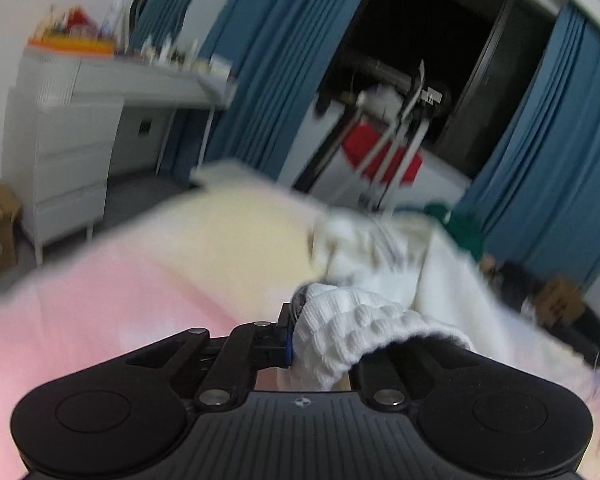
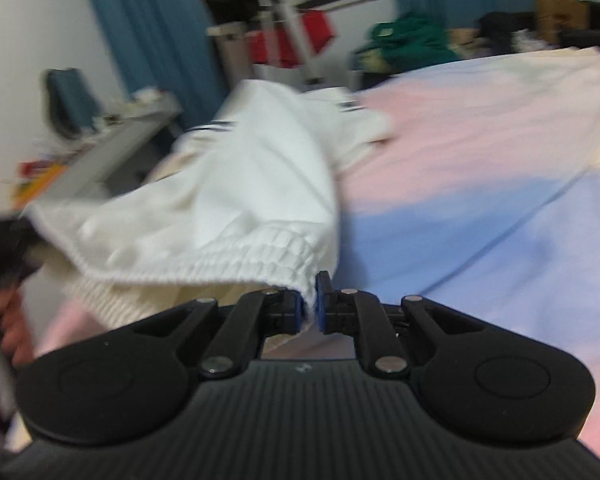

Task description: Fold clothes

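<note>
A white garment with a ribbed elastic waistband and dark stripes hangs lifted above the bed. My right gripper is shut on the right end of its waistband. My left gripper is shut on the other end of the waistband, which drapes over and hides its right finger. In the right wrist view the left gripper shows as a dark blur at the far left. The rest of the garment trails down onto the bed. Both views are motion-blurred.
The bed has a pink, cream and blue sheet. A grey desk with drawers and clutter stands left. Blue curtains flank a dark window. A drying rack with a red item and green clothes lie beyond the bed.
</note>
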Motion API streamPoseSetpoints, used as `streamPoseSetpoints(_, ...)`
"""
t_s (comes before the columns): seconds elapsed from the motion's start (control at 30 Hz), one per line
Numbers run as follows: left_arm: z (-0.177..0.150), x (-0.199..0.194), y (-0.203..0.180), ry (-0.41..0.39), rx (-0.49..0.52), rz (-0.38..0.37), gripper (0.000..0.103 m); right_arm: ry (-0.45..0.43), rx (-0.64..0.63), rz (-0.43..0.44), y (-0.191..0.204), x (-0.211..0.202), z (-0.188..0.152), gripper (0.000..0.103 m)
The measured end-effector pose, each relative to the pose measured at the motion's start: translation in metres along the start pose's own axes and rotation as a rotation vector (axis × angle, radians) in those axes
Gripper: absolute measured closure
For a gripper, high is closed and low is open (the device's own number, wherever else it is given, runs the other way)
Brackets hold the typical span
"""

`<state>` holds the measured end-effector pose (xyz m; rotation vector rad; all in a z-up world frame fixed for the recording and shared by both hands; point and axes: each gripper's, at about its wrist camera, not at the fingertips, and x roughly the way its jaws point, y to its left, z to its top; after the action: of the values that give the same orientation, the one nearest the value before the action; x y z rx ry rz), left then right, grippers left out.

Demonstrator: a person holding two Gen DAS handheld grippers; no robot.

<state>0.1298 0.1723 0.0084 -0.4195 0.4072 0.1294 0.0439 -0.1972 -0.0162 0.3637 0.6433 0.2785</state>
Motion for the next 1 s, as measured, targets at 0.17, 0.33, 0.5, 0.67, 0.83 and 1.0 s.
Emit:
streamPoseSetpoints(0.17,0.090,-0.011,0.027,-0.091,0.098,0.025,0.094,0.013,-0.001,0.215,0.087,0.011,-0.021,0.092)
streamPoseSetpoints(0.33,0.144,0.020,0.077,-0.075,0.183,0.124,0.094,0.060,-0.055,0.404,0.169,0.064,-0.031,0.091)
streamPoseSetpoints(0.5,0.129,0.092,0.142,0.071,0.117,0.246,0.094,0.121,-0.105,0.439,0.194,0.128,-0.057,0.091)
streamPoseSetpoints(0.67,0.106,0.115,0.173,0.126,0.070,0.250,0.093,0.139,-0.088,0.495,0.189,0.141,-0.053,0.088)
streamPoseSetpoints(0.83,0.103,0.082,0.182,0.129,0.060,0.228,0.078,0.137,-0.098,0.543,0.193,0.136,-0.052,0.063)
streamPoseSetpoints(1.0,0.093,0.026,0.177,0.126,0.082,0.286,0.032,0.103,-0.151,0.516,0.199,0.120,-0.045,0.023)
